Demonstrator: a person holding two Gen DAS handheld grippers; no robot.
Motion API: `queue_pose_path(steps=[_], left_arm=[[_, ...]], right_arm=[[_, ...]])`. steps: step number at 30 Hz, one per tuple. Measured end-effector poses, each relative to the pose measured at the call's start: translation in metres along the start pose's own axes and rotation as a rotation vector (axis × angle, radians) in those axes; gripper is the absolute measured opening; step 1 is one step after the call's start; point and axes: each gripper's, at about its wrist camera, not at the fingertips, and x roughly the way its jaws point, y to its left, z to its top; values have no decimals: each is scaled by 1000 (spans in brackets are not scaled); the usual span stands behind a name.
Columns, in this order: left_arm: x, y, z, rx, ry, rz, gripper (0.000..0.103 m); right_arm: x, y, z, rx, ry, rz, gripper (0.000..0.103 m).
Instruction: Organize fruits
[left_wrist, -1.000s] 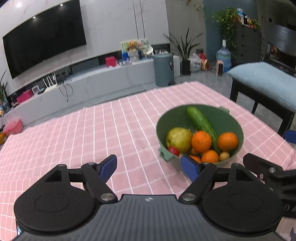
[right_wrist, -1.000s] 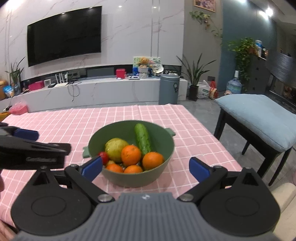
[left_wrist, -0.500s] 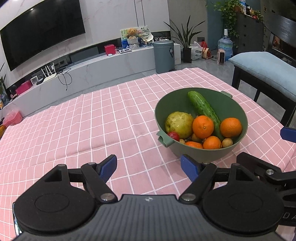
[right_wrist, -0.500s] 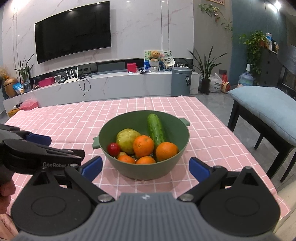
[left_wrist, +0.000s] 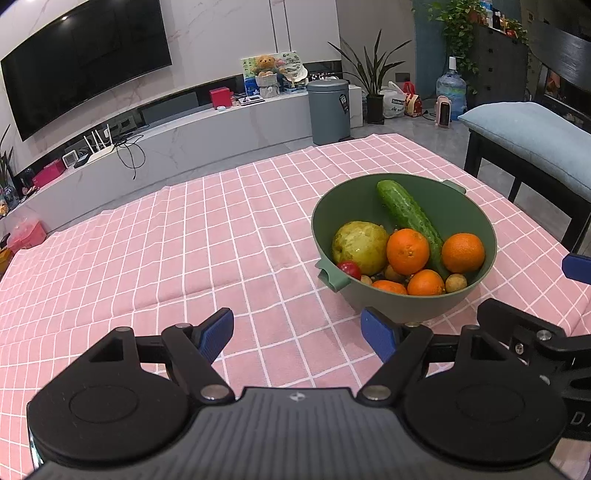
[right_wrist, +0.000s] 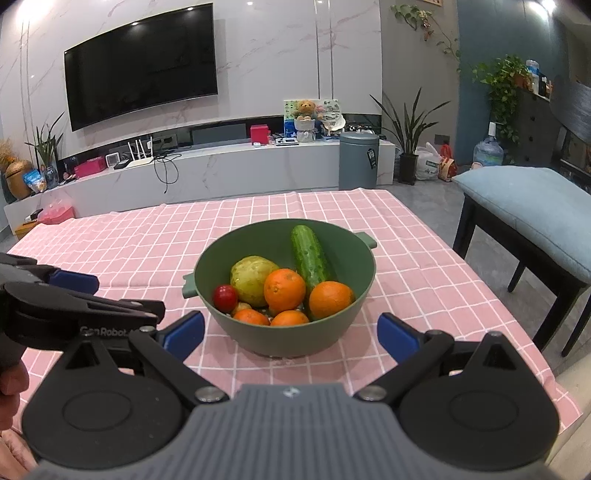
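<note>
A green bowl (left_wrist: 476, 221) stands on the pink checked tablecloth (left_wrist: 184, 236); it also shows in the right wrist view (right_wrist: 236, 251). It holds a cucumber (right_wrist: 309, 254), a yellow-green pear (right_wrist: 251, 277), several oranges (right_wrist: 284, 290), a small red fruit (right_wrist: 225, 297) and small brown fruits. My left gripper (left_wrist: 297, 328) is open and empty, left of and in front of the bowl. My right gripper (right_wrist: 290, 332) is open and empty, just in front of the bowl. The left gripper also shows at the left edge of the right wrist view (right_wrist: 74, 295).
A bench with a blue cushion (right_wrist: 528, 206) stands right of the table. The table's right edge (right_wrist: 554, 373) is close to my right gripper. A TV console (right_wrist: 221, 170) and a grey bin (right_wrist: 358, 160) stand beyond the far edge.
Both grippers have risen and drawn back a little from the bowl, so the bowl sits farther away and I look more down into it. Both stay open.
</note>
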Motion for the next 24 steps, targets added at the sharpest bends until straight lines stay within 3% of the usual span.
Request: queue_pose_path(steps=[24], left_arm=[[-3, 3, -1, -13, -4, 1, 92]], right_arm=[[6, 1, -1, -6, 29, -13, 96]])
